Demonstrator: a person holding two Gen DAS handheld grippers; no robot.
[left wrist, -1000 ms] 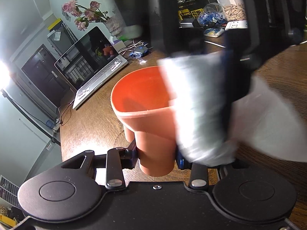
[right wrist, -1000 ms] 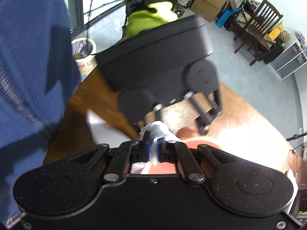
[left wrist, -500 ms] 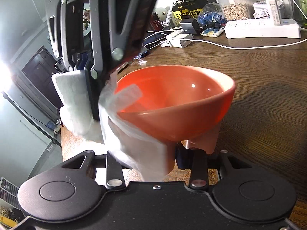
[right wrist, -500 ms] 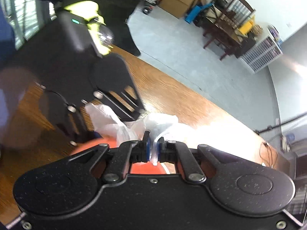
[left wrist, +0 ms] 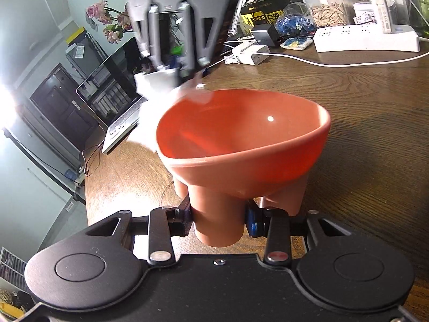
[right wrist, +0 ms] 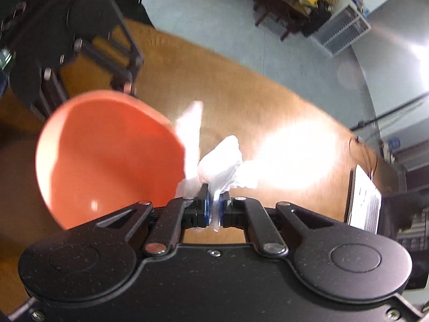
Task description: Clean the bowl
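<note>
An orange bowl (left wrist: 241, 134) on stubby legs fills the middle of the left wrist view, and my left gripper (left wrist: 218, 218) is shut on its nearest leg. The bowl's inside looks smooth and glossy. My right gripper (left wrist: 171, 67) hangs above the bowl's far left rim, shut on a crumpled white tissue (left wrist: 158, 83) that trails down outside that rim. In the right wrist view the bowl (right wrist: 107, 155) lies to the left and the tissue (right wrist: 222, 161) sticks out between the pads of my right gripper (right wrist: 213, 212), just beside the rim.
The bowl is held over a brown wooden table (left wrist: 362, 102). An open laptop (left wrist: 118, 102) and pink flowers (left wrist: 107, 21) stand at the back left. A white power strip (left wrist: 367, 37), chargers, cables and bags of small parts crowd the far edge.
My right gripper swept the tissue from the bowl's right side across to its left, then rose to the far left rim. The bowl and my left gripper stayed still.
</note>
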